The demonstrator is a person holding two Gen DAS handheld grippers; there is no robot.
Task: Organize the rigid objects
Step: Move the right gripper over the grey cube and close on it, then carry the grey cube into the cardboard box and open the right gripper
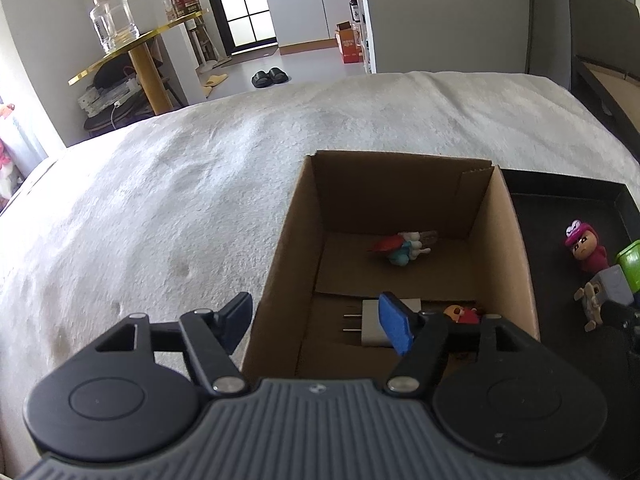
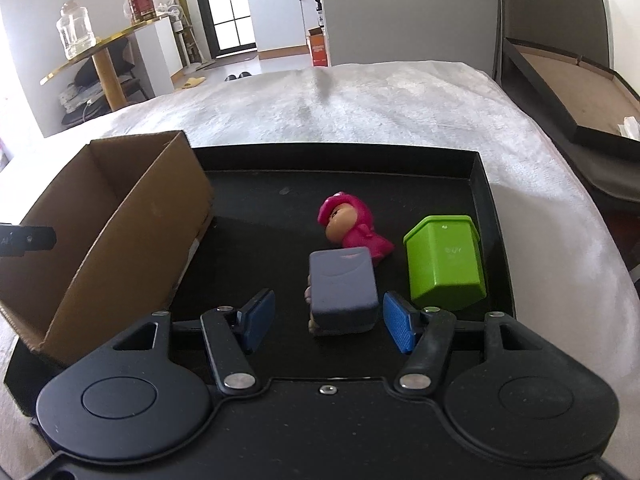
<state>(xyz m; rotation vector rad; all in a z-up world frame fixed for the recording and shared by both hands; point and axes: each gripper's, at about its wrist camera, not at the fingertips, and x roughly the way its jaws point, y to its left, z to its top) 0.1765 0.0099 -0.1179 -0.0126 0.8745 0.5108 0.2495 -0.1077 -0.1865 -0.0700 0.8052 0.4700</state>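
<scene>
With jaws spread either side of the grey block figure (image 2: 343,290) and pads not yet touching, right gripper (image 2: 329,322) released; best centred, then closed on its flat matte sides; near the black tray's (image 2: 486,184) front edge; beside it glossy pink figurine (image 2: 352,228), green bin toy (image 2: 446,260); left gripper (image 1: 316,322) gaping, empty, straddling cardboard box (image 1: 516,248) wall above white charger (image 1: 370,326).

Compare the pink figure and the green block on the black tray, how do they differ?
The pink figure lies tipped on its side, while the green block stands on its base. The pink figure is a rounded hooded character with a face; the green block is plain and boxy, and looks bulkier. Both rest loose on the black tray, untouched by either gripper.
</scene>
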